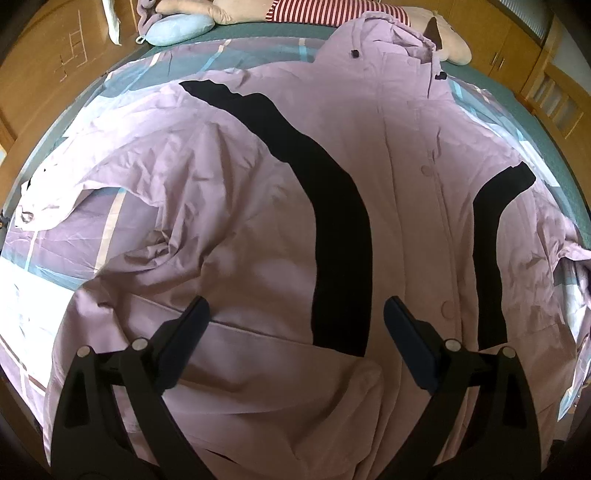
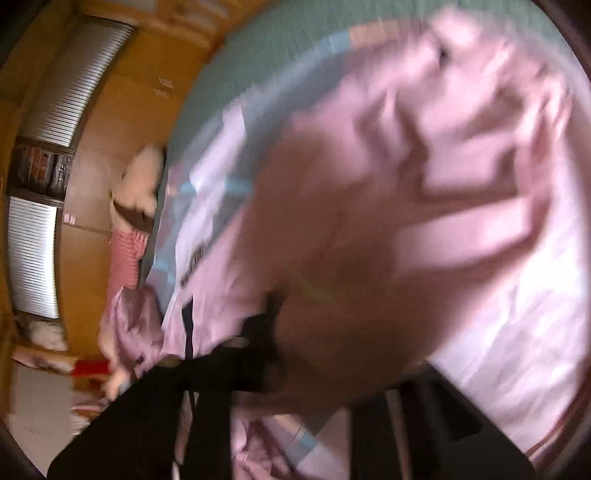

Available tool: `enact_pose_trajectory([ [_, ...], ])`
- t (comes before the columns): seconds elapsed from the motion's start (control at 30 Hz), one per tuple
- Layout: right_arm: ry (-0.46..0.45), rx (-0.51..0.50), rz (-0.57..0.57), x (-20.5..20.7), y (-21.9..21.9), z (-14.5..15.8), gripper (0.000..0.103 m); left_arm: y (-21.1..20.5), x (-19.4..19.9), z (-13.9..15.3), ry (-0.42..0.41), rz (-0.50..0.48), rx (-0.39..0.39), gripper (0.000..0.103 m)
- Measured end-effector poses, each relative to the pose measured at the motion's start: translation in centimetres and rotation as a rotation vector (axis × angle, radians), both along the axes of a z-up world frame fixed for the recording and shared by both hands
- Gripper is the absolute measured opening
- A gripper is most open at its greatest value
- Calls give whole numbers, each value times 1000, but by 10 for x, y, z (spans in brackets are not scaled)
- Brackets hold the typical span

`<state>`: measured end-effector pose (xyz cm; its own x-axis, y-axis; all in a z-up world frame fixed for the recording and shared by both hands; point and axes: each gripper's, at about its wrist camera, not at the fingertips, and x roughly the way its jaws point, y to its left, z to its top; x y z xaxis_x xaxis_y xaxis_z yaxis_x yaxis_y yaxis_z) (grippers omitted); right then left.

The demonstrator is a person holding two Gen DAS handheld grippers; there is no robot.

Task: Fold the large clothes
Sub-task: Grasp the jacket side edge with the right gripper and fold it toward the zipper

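Spread wide, the left gripper (image 1: pixel 295 314) hovers over one lilac jacket (image 1: pixel 258 221), touching nothing. That jacket lies front-up on the bed (image 1: pixel 546 155), long axis running away from the camera, hood farthest. Blurred, the right gripper (image 2: pixel 273 373) is pressed together on a jacket fold.

Soft daylight, sharp left-wrist view with fisheye-bent edges; right-wrist view smeared by heavy motion blur, overexposed at right.

Blurred throughout in the right wrist view, with the right gripper (image 2: pixel 266 369) smothered by pink jacket (image 2: pixel 369 240) cloth; cut off beyond the jacket (image 1: pixel 258 229) by the top edge, a striped plush toy (image 1: pixel 332 9).
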<state>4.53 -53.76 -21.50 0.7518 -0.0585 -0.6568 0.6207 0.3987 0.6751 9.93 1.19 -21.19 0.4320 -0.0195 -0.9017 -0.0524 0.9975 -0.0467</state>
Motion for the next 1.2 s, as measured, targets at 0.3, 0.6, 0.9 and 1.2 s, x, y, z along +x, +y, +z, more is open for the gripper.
enact_pose_trajectory([
  [0.3,-433,-99,593,26,139,101,8,-1,2,-2,6,6,9,97],
  [0.6,56,-578,1250,60,374,30,35,13,2,3,-16,68,4,97],
  [0.9,18,-806,1373,27,409,35,81,38,2,8,-24,164,-45,98],
  [1.2,250,-1273,1512,-22,447,-12,86,32,5,1,-11,157,10,100],
])
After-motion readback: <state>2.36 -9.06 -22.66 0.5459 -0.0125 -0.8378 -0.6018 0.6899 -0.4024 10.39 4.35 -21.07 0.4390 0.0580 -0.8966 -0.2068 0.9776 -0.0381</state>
